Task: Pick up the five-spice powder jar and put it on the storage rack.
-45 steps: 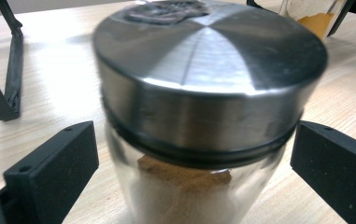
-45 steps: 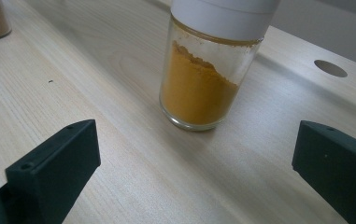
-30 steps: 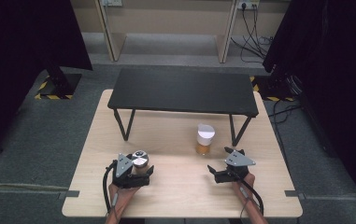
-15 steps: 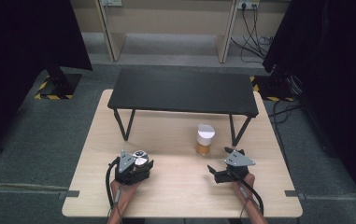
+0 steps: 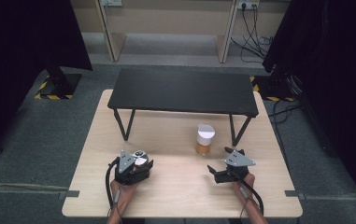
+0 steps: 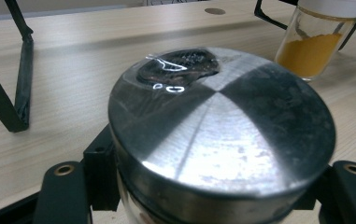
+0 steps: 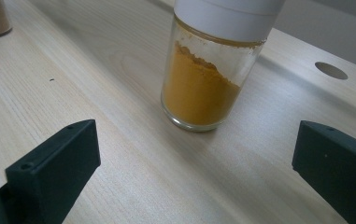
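Left hand-held gripper [image 5: 138,169] sits near the front left of the counter [image 5: 175,191], and it has a round metal tin [image 6: 222,140] clamped between its two black jaws; in the left gripper view the jaws press against the tin's sides low down, and the brushed steel lid, scuffed and shiny, carries a dark patch near its far edge. From the high view the tin [image 5: 140,160] shows as a small silvery disc just ahead of the grey plate on that gripper. Over to the right hand-held gripper [image 5: 221,173]: its jaws stand wide apart with nothing between them, both black tips hovering over bare wood in the right gripper view. Straight ahead of those open jaws, near but not touching, stands a glass spice jar [image 7: 210,70] with a white cap, upright on the counter and partly filled with orange-yellow powder. The high view puts that jar [image 5: 205,139] right of centre, just in front of the right legs of a low black stand [image 5: 182,91] that spans the far half of the counter. A person's forearms come in from the bottom edge, one behind each gripper, cables trailing back along them. Grey carpet surrounds the counter.
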